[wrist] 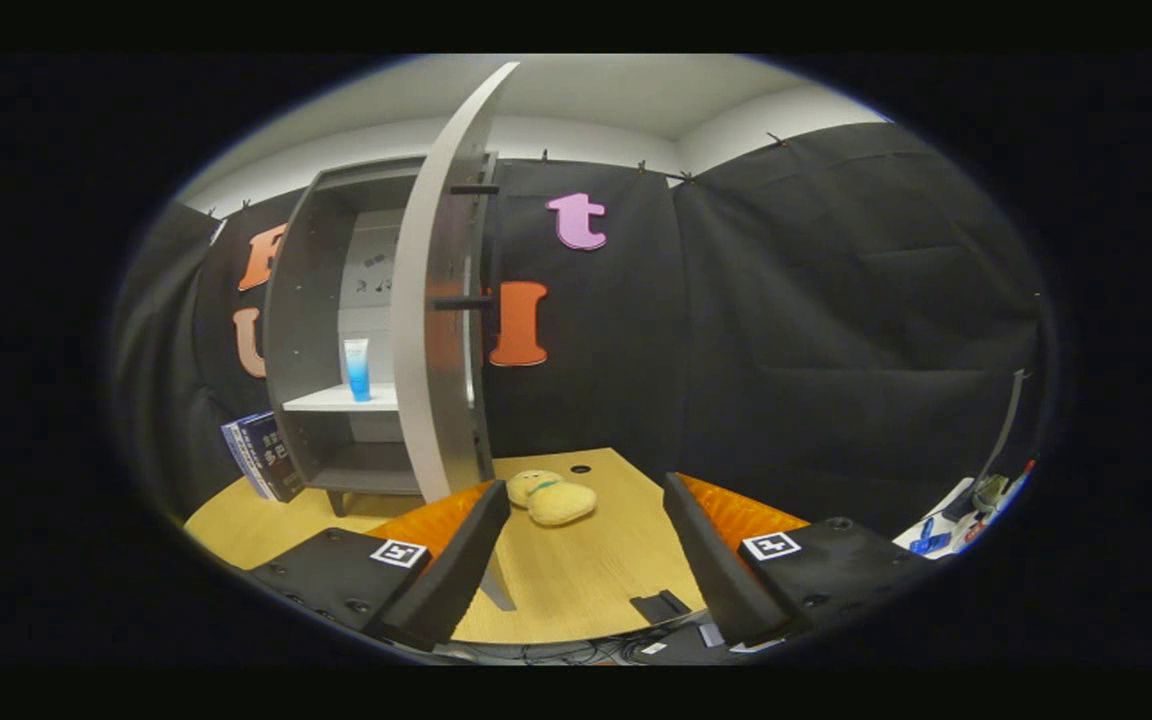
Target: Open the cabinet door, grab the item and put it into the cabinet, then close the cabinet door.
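The gripper [586,545] hangs above the wooden tabletop [576,590] with its jaws spread wide and nothing between them. Just ahead of the fingers, nearer the left one, a yellow plush toy [551,498] lies on the tabletop, touching neither finger.

Beyond the toy and to its left stands the grey cabinet [301,330]. The cabinet door [431,300] is swung open and seen nearly edge-on, its lower end coming down close to the left finger and beside the toy. Two dark handle pegs stick out from the door's right face. Inside, on the white shelf [336,400], a small blue-and-white tube [357,368] stands upright; the compartment below it looks bare, though the door hides part of the interior.

A stack of dark-covered books [261,455] leans against the cabinet's left side on the tabletop. A round cable hole [580,468] sits in the tabletop behind the toy. Near the front edge, between the fingers, lies a small dark flat piece [661,605], with cables [576,652] trailing below the edge. Far off to the right, past the right finger, sits a white surface [956,520] with blue and red clutter too small to make out.
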{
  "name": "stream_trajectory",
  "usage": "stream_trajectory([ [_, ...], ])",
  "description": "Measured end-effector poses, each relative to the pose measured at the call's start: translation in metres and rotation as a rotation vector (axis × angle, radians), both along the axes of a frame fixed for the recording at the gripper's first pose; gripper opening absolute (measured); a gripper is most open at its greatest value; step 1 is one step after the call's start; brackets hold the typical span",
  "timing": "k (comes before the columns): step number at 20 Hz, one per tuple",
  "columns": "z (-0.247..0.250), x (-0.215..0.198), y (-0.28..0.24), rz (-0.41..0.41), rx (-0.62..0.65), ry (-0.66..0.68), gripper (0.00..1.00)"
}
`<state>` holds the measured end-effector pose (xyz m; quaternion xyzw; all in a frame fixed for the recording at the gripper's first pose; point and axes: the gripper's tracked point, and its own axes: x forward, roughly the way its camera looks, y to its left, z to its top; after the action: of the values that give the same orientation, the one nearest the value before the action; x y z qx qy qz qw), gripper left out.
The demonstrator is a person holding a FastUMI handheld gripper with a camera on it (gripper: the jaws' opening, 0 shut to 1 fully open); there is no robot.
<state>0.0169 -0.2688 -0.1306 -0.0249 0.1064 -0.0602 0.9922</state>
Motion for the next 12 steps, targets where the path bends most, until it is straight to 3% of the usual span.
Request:
stream_trajectory([
  [5, -0.01, 0.015, 0.013, 0.04, 0.038, 0.009, 0.99],
  [12, -0.007, 0.004, 0.019, 0.048, 0.025, 0.0, 0.97],
])
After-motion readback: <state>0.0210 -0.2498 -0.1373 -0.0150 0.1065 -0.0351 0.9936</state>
